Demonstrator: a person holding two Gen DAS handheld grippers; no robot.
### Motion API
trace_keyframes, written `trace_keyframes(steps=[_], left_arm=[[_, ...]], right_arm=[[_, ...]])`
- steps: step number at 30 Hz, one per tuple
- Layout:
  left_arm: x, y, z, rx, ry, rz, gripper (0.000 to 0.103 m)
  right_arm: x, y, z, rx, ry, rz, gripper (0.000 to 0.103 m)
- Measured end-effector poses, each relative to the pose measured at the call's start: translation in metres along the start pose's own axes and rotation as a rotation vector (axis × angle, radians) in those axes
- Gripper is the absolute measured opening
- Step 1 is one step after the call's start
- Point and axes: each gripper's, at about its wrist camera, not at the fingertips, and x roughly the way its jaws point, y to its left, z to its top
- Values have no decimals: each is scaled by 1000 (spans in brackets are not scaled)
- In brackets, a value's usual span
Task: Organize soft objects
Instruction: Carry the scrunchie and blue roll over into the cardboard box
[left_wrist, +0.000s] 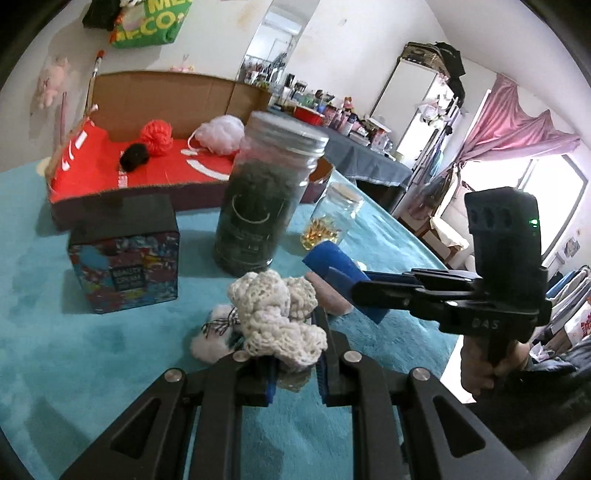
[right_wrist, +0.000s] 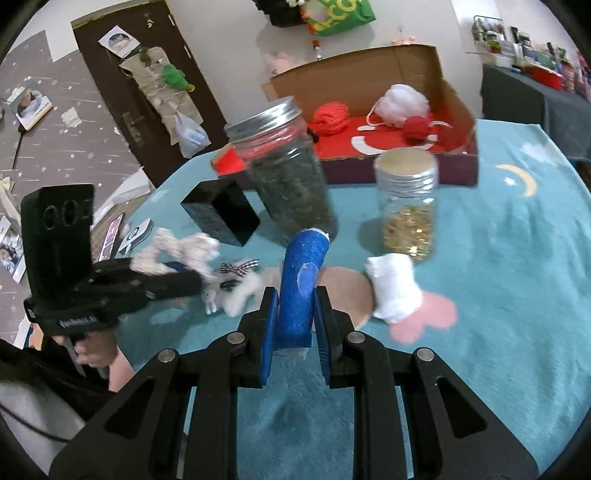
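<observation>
My left gripper (left_wrist: 295, 354) is shut on a cream crocheted lace piece (left_wrist: 277, 317), held just above the teal cloth; the lace (right_wrist: 181, 247) also shows in the right wrist view, bunched at that gripper's tip. My right gripper (right_wrist: 296, 295) is shut on a blue felt roll (right_wrist: 304, 258) that stands upright between the pads. A white plush toy with a checked bow (right_wrist: 240, 288) lies between the two grippers. A white soft lump (right_wrist: 393, 291) rests to the right. The open cardboard box (right_wrist: 406, 162) at the back holds an orange mesh ball (right_wrist: 330, 114), a white mesh ball (right_wrist: 402, 98) and a red ball (right_wrist: 417, 127).
A tall jar of dark contents (right_wrist: 291, 173), a small jar of gold bits (right_wrist: 406, 206) and a black tin (right_wrist: 221, 214) stand between the grippers and the box. The table's edge runs along the right in the left wrist view, with a cluttered side table (left_wrist: 362, 155) beyond.
</observation>
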Motion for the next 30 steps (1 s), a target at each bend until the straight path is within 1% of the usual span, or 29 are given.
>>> trace_keyframes(steps=[5,12,18,23,30], left_arm=[[3,6,2,-21,5,16,17],[-8,15,-1,-37,-7,46,17],[-23,27,-3,-64,-29,76,17],[-39,37,-7,-80,-44,117,17],[-60,63,-7,-120,-52,183,17]], right_arm=[[4,-3,1,5,14,-4,19],[-1,-14,-1,25,11,-13,19],[-9,-22,-3,37,9,-41,19],[-20,-32,-5,57,1,-62,19],[-35,-49,-3,77,-17,-102,19]])
